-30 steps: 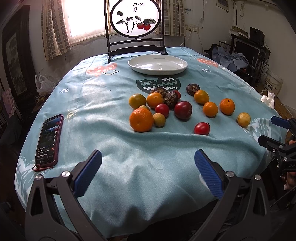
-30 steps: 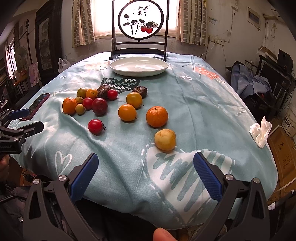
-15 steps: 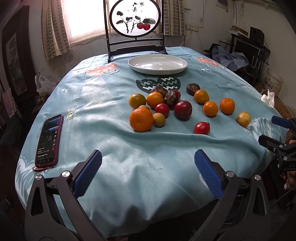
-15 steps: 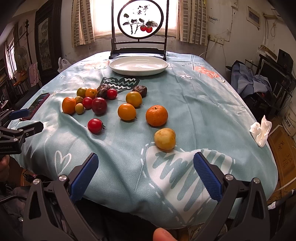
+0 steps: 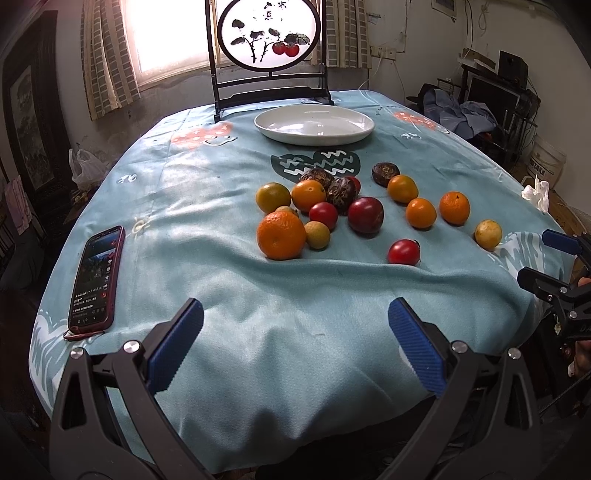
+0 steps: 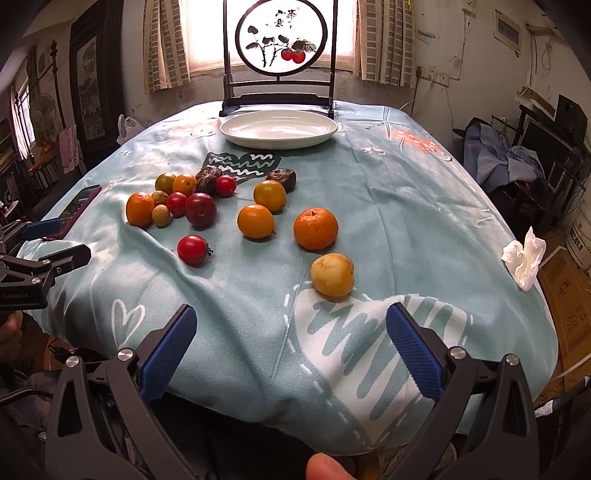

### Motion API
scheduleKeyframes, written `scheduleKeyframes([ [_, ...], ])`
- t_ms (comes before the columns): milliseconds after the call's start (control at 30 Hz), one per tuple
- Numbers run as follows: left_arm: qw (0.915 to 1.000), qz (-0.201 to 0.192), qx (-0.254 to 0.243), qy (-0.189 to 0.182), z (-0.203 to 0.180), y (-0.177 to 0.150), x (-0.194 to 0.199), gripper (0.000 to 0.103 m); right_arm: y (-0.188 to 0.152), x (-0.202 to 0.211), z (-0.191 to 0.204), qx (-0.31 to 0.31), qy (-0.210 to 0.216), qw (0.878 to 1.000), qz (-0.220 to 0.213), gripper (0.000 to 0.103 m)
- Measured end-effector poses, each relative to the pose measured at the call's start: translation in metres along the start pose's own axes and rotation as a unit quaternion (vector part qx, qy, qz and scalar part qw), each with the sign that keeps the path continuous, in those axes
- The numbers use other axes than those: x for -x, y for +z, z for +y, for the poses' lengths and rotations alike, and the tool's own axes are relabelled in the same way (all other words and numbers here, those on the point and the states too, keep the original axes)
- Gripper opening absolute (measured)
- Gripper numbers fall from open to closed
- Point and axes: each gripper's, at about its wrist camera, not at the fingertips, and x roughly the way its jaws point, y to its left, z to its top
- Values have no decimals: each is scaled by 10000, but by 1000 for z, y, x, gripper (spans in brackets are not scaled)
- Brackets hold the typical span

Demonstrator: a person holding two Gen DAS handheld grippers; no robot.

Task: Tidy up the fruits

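The left claw [image 5: 295, 339] is spread wide with nothing between its blue pads [image 5: 173, 347]; it hangs over the near edge of the desk [image 5: 221, 184], touching nothing. The right claw [image 6: 291, 343] is just as wide and holds nothing, poised over the near edge with a yellow fruit [image 6: 331, 274] just ahead of it on the cloth.

The fruits lie loose on the cloth in the middle of the desk. A tight cluster sits to the left: a big orange [image 5: 281, 235] at the front, a small yellowish fruit [image 5: 317, 235] touching it, a dark red plum [image 5: 365, 215] and small red ones beside them, with dark wrinkled fruits [image 5: 341, 189] behind. To the right, apart from each other, are three oranges [image 6: 316, 228], and a red tomato [image 6: 192, 249] alone nearer the edge.

The white plate [image 6: 229, 129] stands beyond them, holding nothing, before a round painted screen [image 6: 281, 35]. A phone [image 5: 96, 278] lies by the left edge, and a crumpled tissue [image 6: 524, 258] at the right.
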Motion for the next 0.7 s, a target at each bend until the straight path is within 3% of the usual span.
scheduleKeyframes([
  [600,9993,353,72,-49,1,1,-24,101,3,-20,-31,-540,347,9979,-60,101],
  [633,9993,373,88,-47,2,1,-26,101,3,-23,-34,-595,325,9977,-72,100],
  [700,9993,360,98,-63,2,1,-28,101,6,-31,-41,-660,292,9974,-67,87],
])
